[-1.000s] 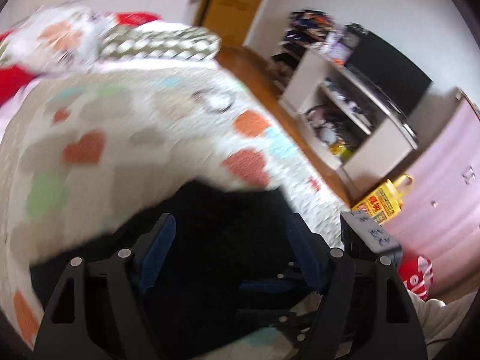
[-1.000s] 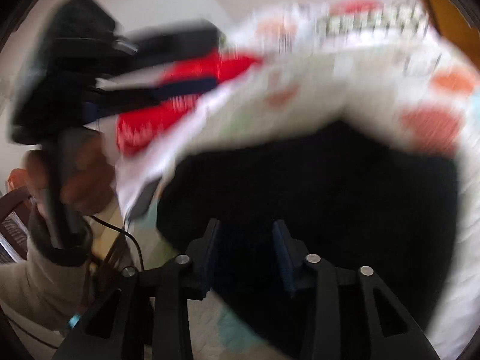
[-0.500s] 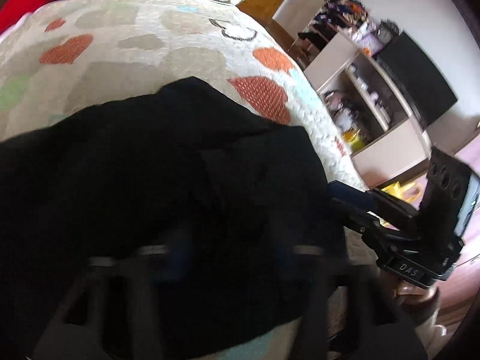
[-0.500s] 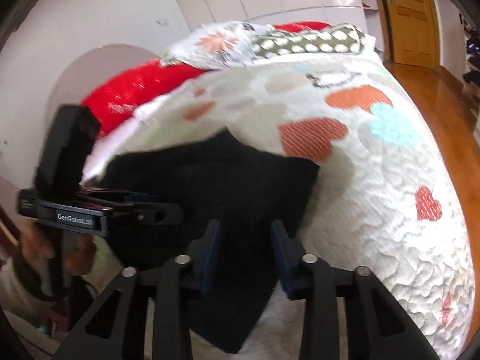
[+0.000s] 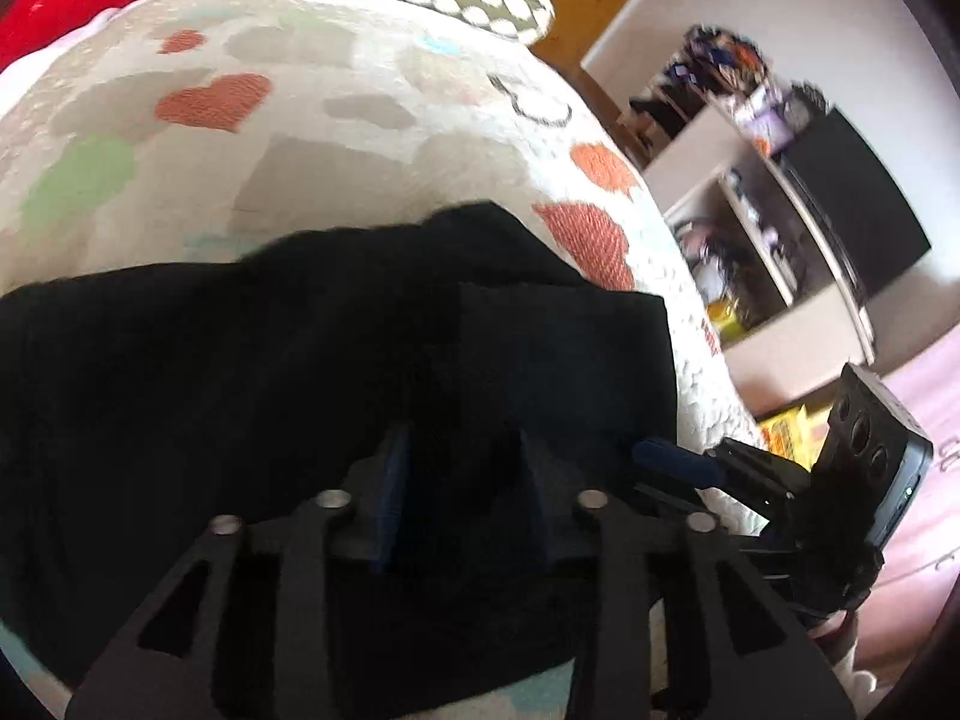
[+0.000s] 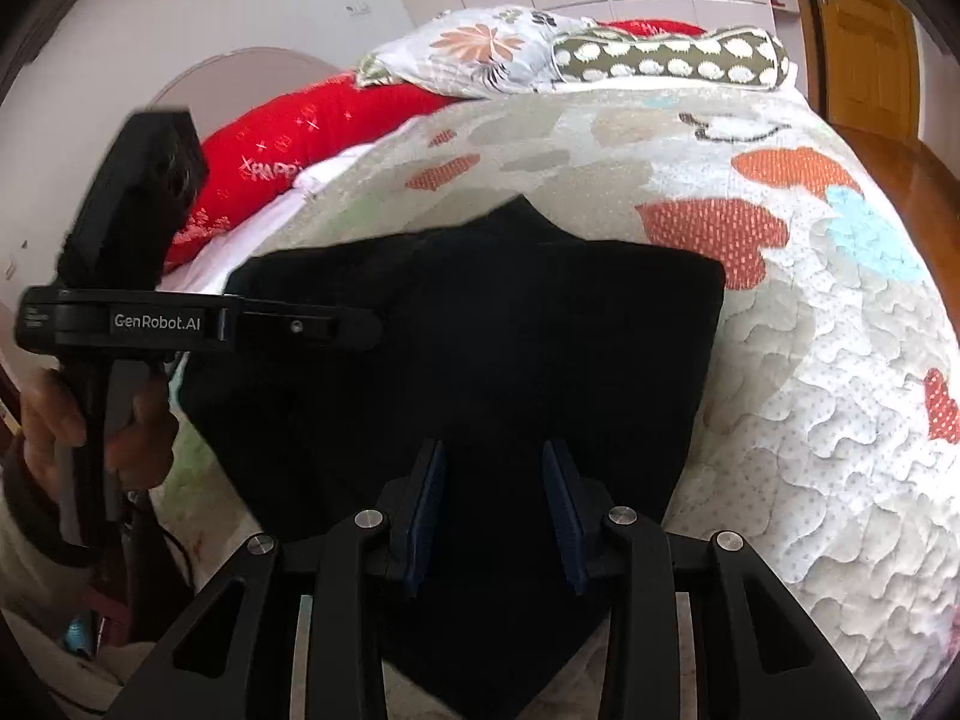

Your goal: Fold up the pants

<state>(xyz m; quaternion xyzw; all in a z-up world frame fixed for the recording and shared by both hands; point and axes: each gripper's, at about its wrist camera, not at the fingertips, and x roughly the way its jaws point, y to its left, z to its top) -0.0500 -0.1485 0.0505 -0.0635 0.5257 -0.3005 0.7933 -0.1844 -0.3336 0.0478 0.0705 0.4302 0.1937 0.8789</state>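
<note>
We see the black pants (image 6: 480,348) lying bunched on the heart-patterned bed quilt (image 6: 840,360). Our right tongs (image 6: 495,504) hover over the near edge, fingers spread. Our left tongs (image 5: 462,492) also stand spread above the dark cloth, gripping nothing.

White lettering reading "GenRobot.AI" runs along the black side bar of the left gripper (image 6: 366,330), seen from the right wrist view. On the red pillow (image 6: 300,138) at the head of the bed, pale printed letters appear to spell "HAPPY", though only "APP" is clear. The yellow package (image 5: 786,429) on the floor, in the left wrist view, carries red print too blurred to read. No other readable text, numbers or signs show in either view.
</note>
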